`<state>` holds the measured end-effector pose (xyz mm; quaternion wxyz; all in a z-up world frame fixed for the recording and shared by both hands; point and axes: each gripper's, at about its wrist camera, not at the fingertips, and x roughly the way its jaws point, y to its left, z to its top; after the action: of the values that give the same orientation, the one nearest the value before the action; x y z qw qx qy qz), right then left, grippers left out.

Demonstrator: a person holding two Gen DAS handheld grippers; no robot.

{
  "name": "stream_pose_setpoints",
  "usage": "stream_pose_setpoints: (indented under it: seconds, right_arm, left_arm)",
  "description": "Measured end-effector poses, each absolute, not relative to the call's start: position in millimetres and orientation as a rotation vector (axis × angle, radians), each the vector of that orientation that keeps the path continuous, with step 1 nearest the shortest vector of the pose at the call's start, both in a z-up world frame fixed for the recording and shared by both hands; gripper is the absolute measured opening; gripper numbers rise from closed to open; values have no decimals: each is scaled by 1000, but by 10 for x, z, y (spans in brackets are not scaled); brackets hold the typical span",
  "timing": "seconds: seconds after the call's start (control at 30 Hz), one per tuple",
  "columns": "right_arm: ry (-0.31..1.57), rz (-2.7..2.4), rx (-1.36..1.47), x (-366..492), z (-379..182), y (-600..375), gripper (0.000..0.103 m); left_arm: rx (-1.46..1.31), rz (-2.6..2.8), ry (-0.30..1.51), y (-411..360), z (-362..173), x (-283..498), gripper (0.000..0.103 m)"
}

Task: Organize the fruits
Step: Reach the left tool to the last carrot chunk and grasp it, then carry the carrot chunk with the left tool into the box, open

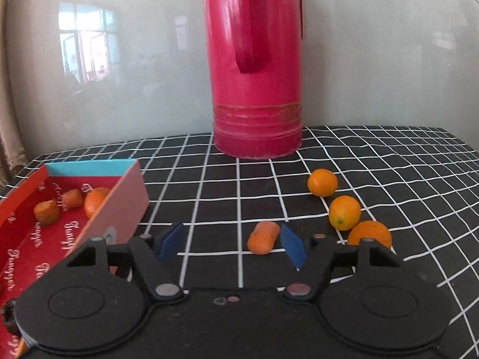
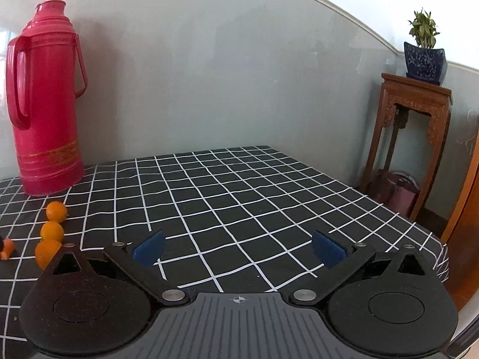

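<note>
Left wrist view first: our left gripper [image 1: 232,246] hangs low over the table with its jaws spread apart and nothing between them. Just inside its right blue pad [image 1: 292,246] lies an elongated orange fruit [image 1: 263,237] on the checked cloth [image 1: 215,197], close to the pad, though we cannot tell if they touch. Further right, three round oranges sit in a loose line: the far orange [image 1: 322,182], the middle orange [image 1: 344,212] just beside it, and the near orange [image 1: 370,233] partly hidden behind our gripper's body. To the left we see the red box [image 1: 24,197], open, its pink side wall nearest us, with three orange fruits [image 1: 71,203] already resting inside. Behind everything, against the wall, stands the red thermos [image 1: 256,68], upright.

Over on the right wrist view, our right gripper [image 2: 238,251] is also released, jaws wide, only bare cloth between the pads. It sits well apart from the fruit, which shows at the left edge of that view. Off past the table's far corner we catch a wooden stand [image 2: 414,137] carrying a potted plant [image 2: 423,56].
</note>
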<state>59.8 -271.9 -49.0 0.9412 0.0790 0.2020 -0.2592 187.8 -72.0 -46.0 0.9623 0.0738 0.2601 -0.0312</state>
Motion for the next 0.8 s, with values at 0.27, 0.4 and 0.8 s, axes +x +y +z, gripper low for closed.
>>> stream_pose_setpoints:
  seconds: [0.27,0.4,0.8]
  right_arm:
    - [404,-516,173,596,-466,-2729,103]
    - [401,-513,178,598,-473,-2742,103]
    - [383,-457,167,626,-413,-2564,103]
  left_arm:
    - [148,-113,594,-805,-592,2074,29]
    - [120,-132,605,-784,-607,2093,12]
    - [105,-47,426,-575,-314,1736,11]
